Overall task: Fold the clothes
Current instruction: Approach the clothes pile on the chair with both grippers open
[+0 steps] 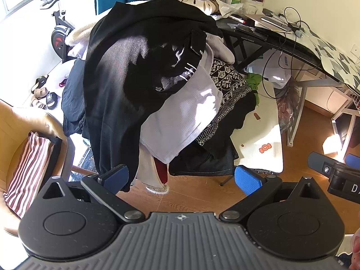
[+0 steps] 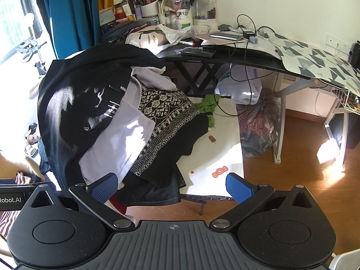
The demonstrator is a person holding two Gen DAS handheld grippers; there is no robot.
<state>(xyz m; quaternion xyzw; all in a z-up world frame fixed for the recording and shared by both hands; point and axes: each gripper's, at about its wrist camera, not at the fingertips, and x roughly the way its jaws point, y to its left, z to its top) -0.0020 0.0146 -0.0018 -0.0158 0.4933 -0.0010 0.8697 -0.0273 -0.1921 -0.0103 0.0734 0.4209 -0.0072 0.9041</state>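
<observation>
A heap of clothes covers a chair ahead of both grippers. On top lies a black garment (image 1: pixel 126 72) (image 2: pixel 74 94) with white lettering. Beneath it sit a pale lilac ribbed top (image 1: pixel 180 117) (image 2: pixel 114 139) and a black-and-white patterned cloth (image 1: pixel 229 83) (image 2: pixel 166 114). My left gripper (image 1: pixel 181 178) is open just below the heap's lower edge, its left pad (image 1: pixel 117 175) close to the black hem, nothing between the pads. My right gripper (image 2: pixel 172 187) is open too, low in front of the heap, empty. The right gripper's body (image 1: pixel 337 175) shows at the left wrist view's right edge.
A black desk (image 2: pixel 225 56) cluttered with cosmetics, cables and phones stands behind the heap. A white play mat (image 2: pixel 216 157) lies on the wooden floor, plastic bags (image 2: pixel 258 123) under the desk. A tan chair with a striped cushion (image 1: pixel 27 171) is at left, an exercise bike (image 1: pixel 58 31) beyond.
</observation>
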